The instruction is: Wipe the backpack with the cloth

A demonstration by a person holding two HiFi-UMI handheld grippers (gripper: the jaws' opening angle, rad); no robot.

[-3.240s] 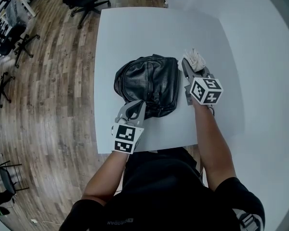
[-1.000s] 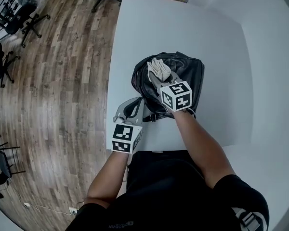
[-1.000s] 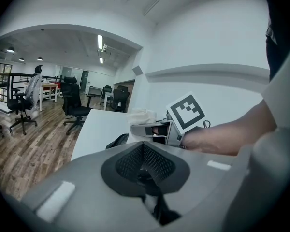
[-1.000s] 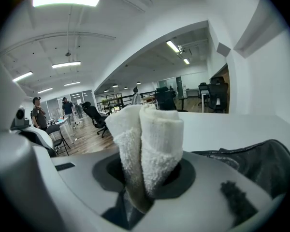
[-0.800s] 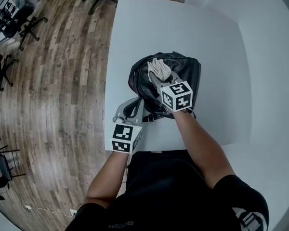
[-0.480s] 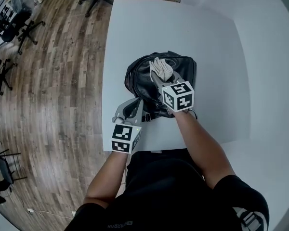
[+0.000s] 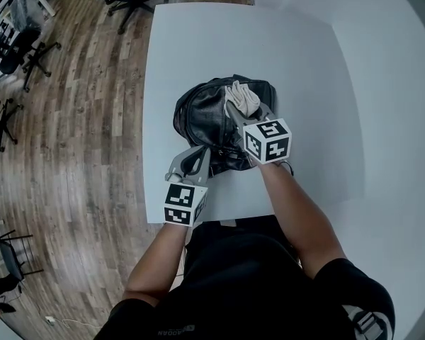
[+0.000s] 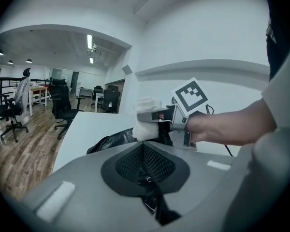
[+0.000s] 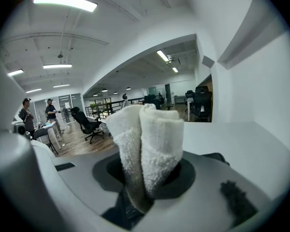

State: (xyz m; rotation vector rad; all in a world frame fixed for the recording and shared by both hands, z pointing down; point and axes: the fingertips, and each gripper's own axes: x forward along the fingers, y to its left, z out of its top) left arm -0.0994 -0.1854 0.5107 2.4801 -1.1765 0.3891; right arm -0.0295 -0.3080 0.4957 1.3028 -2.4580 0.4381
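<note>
Now the right gripper (image 7: 239,110), clamped on the cloth (image 7: 243,98), has swept rightward across the backpack (image 7: 202,115). The left gripper (image 7: 193,160) is closed on the strap (image 8: 154,203). Wiping is under way.

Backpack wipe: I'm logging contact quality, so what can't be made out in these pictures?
- Whether the cloth touches the backpack: in the head view the right gripper and the cloth cover the spot; in the right gripper view the cloth fills the jaws.
- Backpack's near right side: head view, hidden under the right gripper.
- What the left gripper pinches: left gripper view, a dark strip, perhaps a strap, too dark to name.
</note>
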